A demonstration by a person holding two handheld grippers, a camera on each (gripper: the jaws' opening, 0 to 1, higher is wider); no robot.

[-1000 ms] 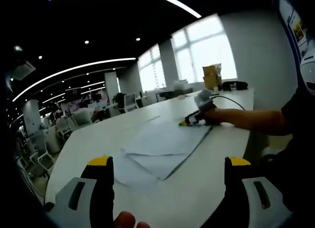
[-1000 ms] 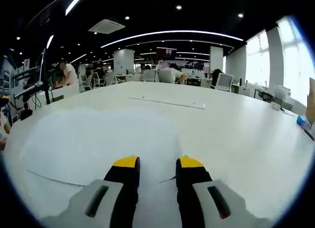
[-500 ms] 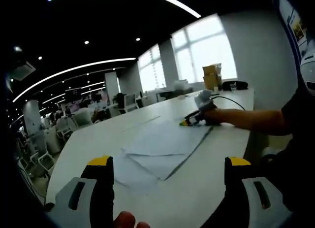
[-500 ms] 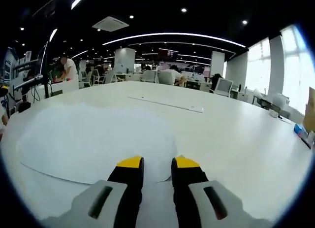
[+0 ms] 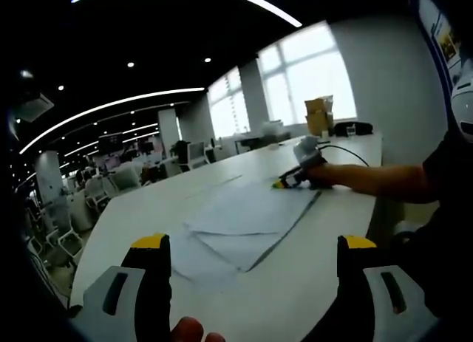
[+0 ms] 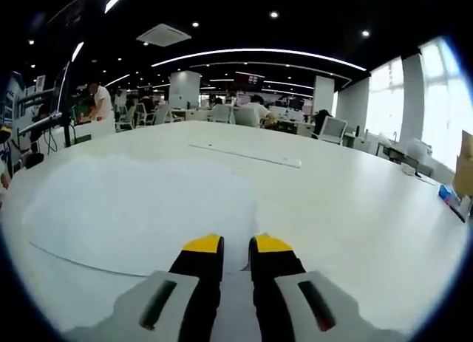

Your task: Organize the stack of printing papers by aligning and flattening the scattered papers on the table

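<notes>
Several white printing papers (image 5: 244, 218) lie fanned out and overlapping on the long white table (image 5: 303, 272). My left gripper (image 5: 255, 242) hovers wide open in front of them, nothing between its fingers. At the sheets' far corner my right gripper (image 5: 290, 182) rests low on the table, held by a person's arm (image 5: 377, 179). In the right gripper view its jaws (image 6: 236, 244) are almost together with a thin slit between them. They sit over the near edge of the papers (image 6: 140, 209), which spread away to the left.
A cardboard box (image 5: 318, 114) and a cable (image 5: 347, 151) sit at the table's window end. A long thin strip (image 6: 247, 155) lies across the table (image 6: 355, 209) beyond the sheets. Office chairs (image 5: 63, 238) stand past the left edge, and people (image 6: 100, 104) work at far desks.
The right gripper's jaws have drawn steadily closer together over the paper's edge. The left gripper and the papers have stayed where they were.
</notes>
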